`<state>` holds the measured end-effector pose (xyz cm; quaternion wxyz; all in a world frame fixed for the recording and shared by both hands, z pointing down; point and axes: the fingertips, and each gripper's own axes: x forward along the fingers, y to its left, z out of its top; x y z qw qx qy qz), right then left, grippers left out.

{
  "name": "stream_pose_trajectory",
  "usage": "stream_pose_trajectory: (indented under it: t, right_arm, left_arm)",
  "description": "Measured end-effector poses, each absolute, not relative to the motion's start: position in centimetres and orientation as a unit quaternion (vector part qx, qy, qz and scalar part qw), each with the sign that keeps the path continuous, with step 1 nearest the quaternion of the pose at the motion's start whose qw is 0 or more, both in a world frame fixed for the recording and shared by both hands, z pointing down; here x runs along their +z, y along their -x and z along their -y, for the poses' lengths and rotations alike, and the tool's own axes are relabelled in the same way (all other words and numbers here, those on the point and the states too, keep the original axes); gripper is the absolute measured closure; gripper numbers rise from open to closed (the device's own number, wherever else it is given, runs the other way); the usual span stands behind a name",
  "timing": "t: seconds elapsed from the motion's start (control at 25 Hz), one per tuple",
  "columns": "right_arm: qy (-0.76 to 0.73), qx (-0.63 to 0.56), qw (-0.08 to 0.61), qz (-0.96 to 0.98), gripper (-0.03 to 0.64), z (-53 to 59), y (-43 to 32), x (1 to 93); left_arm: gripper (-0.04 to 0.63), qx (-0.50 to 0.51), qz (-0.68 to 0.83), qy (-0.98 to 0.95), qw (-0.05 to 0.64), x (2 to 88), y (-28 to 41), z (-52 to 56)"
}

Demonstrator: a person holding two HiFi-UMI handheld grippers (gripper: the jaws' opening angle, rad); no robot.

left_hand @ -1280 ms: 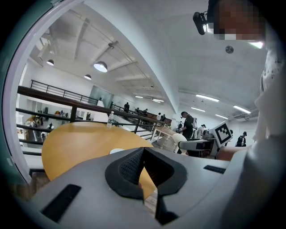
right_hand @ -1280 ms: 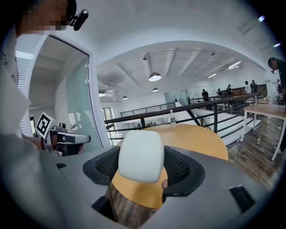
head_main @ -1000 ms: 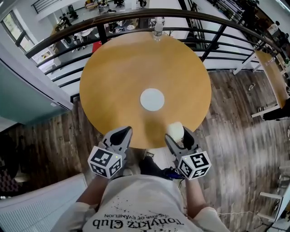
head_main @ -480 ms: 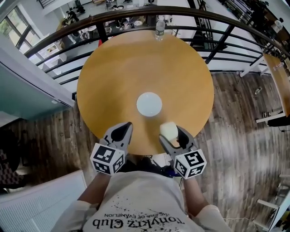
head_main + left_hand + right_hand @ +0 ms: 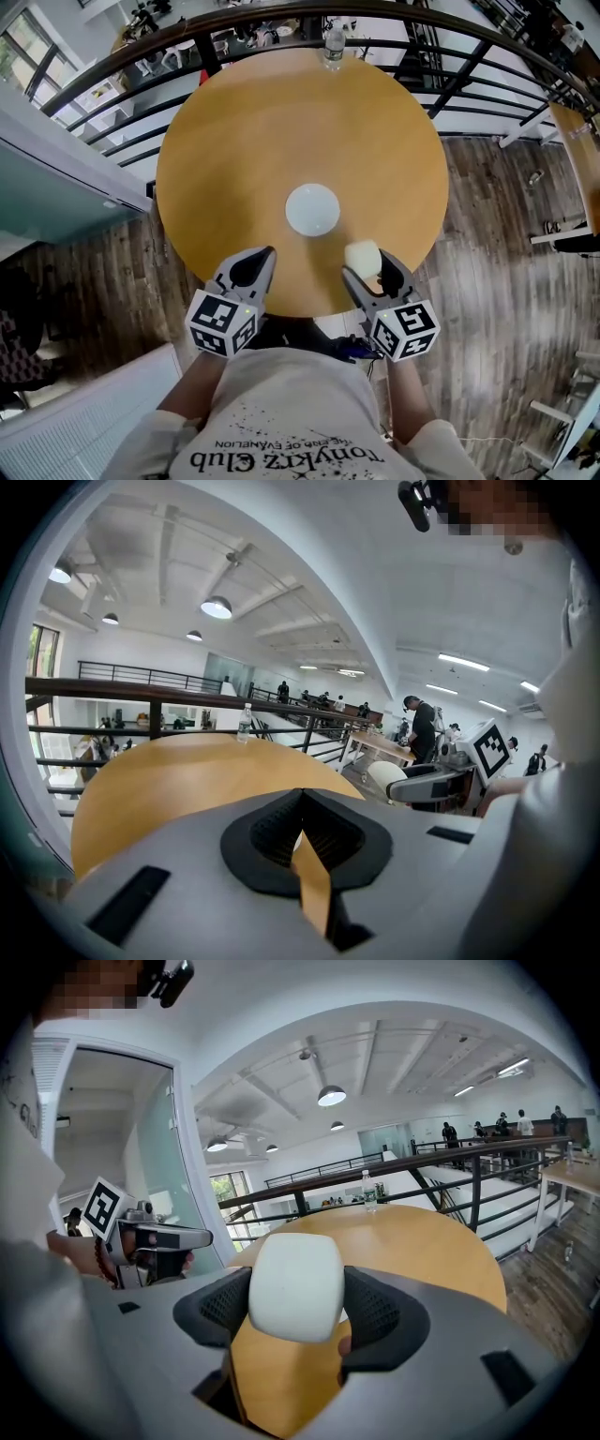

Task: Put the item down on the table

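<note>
The white, rounded item (image 5: 295, 1285) sits pinched between the two dark ribbed pads of the right tool (image 5: 367, 263), which is closed onto its sides. From the head view, the item hangs over the near part of the round wooden counter (image 5: 281, 122), just in from the edge closest to the person. It looks to be held slightly above the surface rather than resting on it, though neither angle settles that.

A flat white disc (image 5: 312, 209) lies near the middle of the counter, a little beyond and to the left of the item and apart from it. The left tool (image 5: 251, 265) hovers at the near edge of the counter, level with the right one and well apart from it. Its jaws are pressed together with nothing between them; only the wood grain shows past their tips.

At the far rim of the counter stands a clear water bottle (image 5: 333, 45), upright, just in front of a dark curved railing (image 5: 112, 66). Grey-brown plank flooring (image 5: 487, 244) surrounds the counter on the right. The person's white printed shirt (image 5: 281, 412) fills the bottom of the head view.
</note>
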<state>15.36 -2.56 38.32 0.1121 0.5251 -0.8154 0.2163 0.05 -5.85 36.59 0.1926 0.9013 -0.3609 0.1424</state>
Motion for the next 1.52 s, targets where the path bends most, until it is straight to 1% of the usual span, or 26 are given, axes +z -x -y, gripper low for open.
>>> stream_pose_trajectory:
  t: [0.56, 1.12, 1.52]
  right_arm:
    - [-0.548, 0.232, 0.134, 0.793, 0.304, 6.2, -14.8, 41.0]
    - [-0.536, 0.251, 0.160, 0.790, 0.304, 9.7, -14.2, 45.4]
    - [-0.522, 0.266, 0.185, 0.789, 0.304, 11.8, -13.4, 49.8]
  left_arm:
    - [0.572, 0.158, 0.307, -0.916, 0.205, 39.4, -0.9, 9.2]
    - [0.572, 0.158, 0.302, -0.915, 0.217, 42.5, -2.1, 13.1]
    - [0.572, 0.167, 0.311, -0.907, 0.231, 44.9, -0.8, 13.7]
